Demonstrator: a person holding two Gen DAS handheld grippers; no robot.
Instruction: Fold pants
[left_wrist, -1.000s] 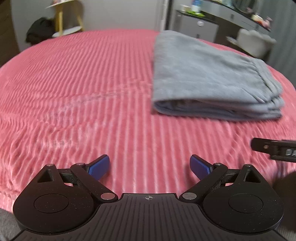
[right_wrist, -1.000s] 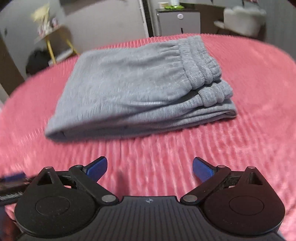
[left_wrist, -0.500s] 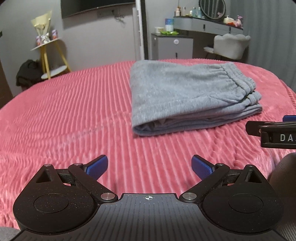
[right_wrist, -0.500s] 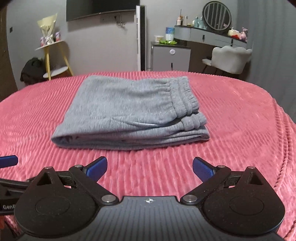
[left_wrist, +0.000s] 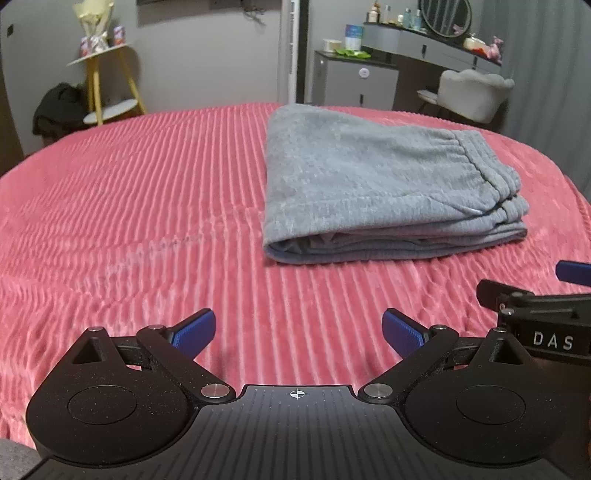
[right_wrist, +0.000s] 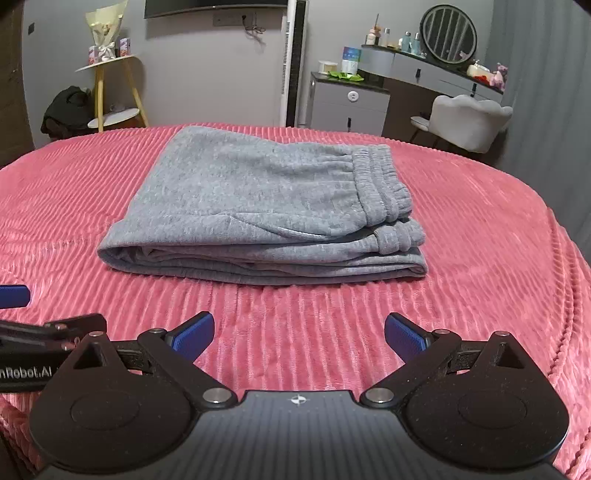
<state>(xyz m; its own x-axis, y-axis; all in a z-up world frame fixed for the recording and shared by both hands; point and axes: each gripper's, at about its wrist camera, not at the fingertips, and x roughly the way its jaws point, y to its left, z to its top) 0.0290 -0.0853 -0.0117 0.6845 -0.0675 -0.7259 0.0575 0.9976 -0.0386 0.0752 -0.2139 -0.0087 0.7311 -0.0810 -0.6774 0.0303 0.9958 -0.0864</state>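
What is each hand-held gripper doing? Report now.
Left hand-held gripper: open, holding nothing.
Right hand-held gripper: open, holding nothing, short of the folded grey fleece pants.

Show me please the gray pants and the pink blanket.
gray pants (right_wrist: 243, 199), right wrist view, on the flat top layer.
pink blanket (left_wrist: 129, 206), left wrist view, on a bare ribbed part left of the pants.

One pair of pants (right_wrist: 266, 206) lies folded on one bed (right_wrist: 480, 266). Two grippers, the left (left_wrist: 298, 330) and the right (right_wrist: 299, 334), are near. Far off stand one chair (right_wrist: 469, 122), one round mirror (right_wrist: 448, 33), one yellow stand (right_wrist: 110, 92) and one cabinet (right_wrist: 349, 105).
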